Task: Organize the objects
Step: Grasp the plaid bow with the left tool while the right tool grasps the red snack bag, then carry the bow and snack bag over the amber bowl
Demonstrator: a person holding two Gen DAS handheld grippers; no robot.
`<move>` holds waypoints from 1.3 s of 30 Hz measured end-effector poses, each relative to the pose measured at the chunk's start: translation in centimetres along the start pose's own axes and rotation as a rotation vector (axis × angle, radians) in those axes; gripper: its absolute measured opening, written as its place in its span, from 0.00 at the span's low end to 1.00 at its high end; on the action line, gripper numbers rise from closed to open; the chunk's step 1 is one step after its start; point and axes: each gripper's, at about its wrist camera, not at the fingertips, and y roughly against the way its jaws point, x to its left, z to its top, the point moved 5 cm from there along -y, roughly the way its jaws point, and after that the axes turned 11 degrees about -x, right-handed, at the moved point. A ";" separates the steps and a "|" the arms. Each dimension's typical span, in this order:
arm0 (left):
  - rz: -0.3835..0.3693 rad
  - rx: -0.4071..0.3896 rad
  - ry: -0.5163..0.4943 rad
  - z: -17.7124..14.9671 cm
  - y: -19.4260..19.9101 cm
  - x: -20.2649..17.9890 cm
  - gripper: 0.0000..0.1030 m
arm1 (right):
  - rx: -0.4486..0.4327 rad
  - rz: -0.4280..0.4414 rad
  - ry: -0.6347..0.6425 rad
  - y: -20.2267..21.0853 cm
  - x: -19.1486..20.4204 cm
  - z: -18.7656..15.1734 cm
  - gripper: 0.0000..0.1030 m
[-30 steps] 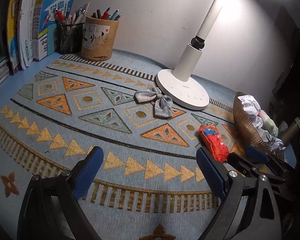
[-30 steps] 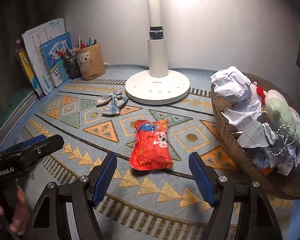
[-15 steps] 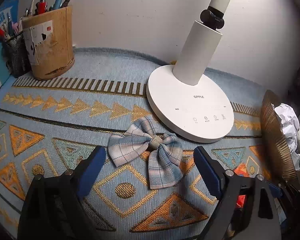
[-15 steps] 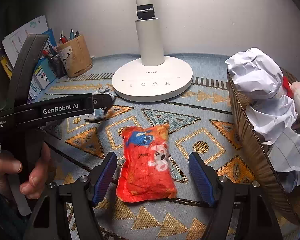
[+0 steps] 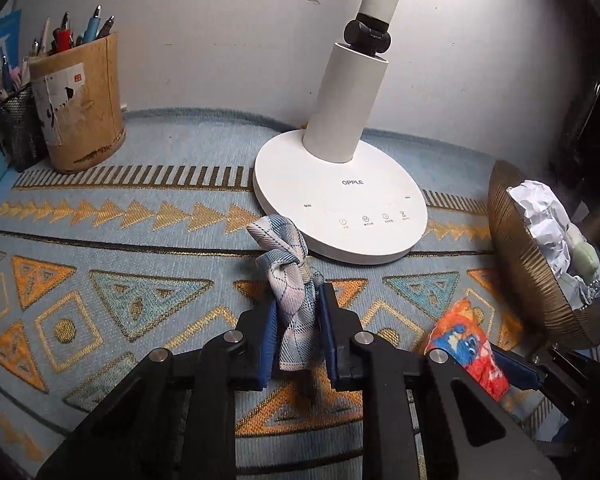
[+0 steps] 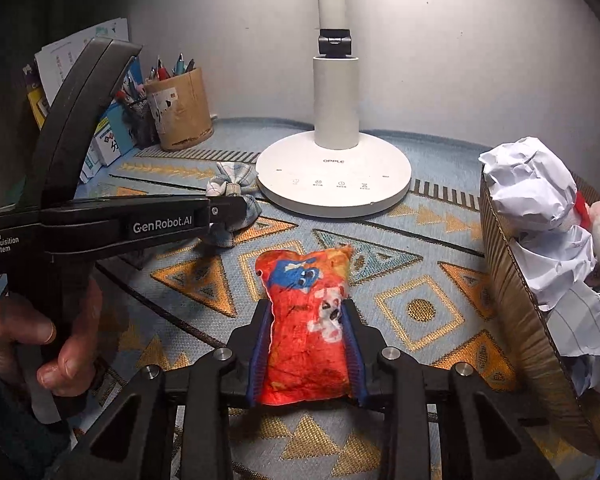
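My left gripper (image 5: 298,312) is shut on a plaid fabric bow (image 5: 290,280), bunched between its blue pads in front of the lamp base. The bow also shows in the right wrist view (image 6: 232,188), with the left gripper (image 6: 236,210) on it. My right gripper (image 6: 306,328) is shut on a red-orange snack packet (image 6: 306,332) lying on the patterned mat (image 6: 420,308). The packet shows in the left wrist view (image 5: 466,344) at lower right.
A white lamp (image 5: 340,196) stands at the back centre. A brown basket (image 6: 516,320) with crumpled paper (image 6: 528,188) is on the right. A cardboard pen holder (image 5: 80,108), a mesh pen cup (image 5: 16,128) and books (image 6: 108,136) stand at the back left.
Both grippers moved forward and closed: the left onto the plaid bow, squeezing it upright, and the right onto the red packet.
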 end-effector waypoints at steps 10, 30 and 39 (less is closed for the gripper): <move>-0.075 -0.093 0.069 -4.6 10.4 -3.0 0.16 | -0.001 0.085 -0.122 7.2 -0.7 -1.7 0.32; -0.082 -0.103 0.073 -8.1 9.8 -5.6 0.16 | 0.110 0.036 -0.158 8.6 -3.1 -7.3 0.49; -0.064 -0.095 0.013 -8.0 9.9 -6.9 0.16 | 0.115 -0.028 -0.025 7.8 -1.6 -7.1 0.34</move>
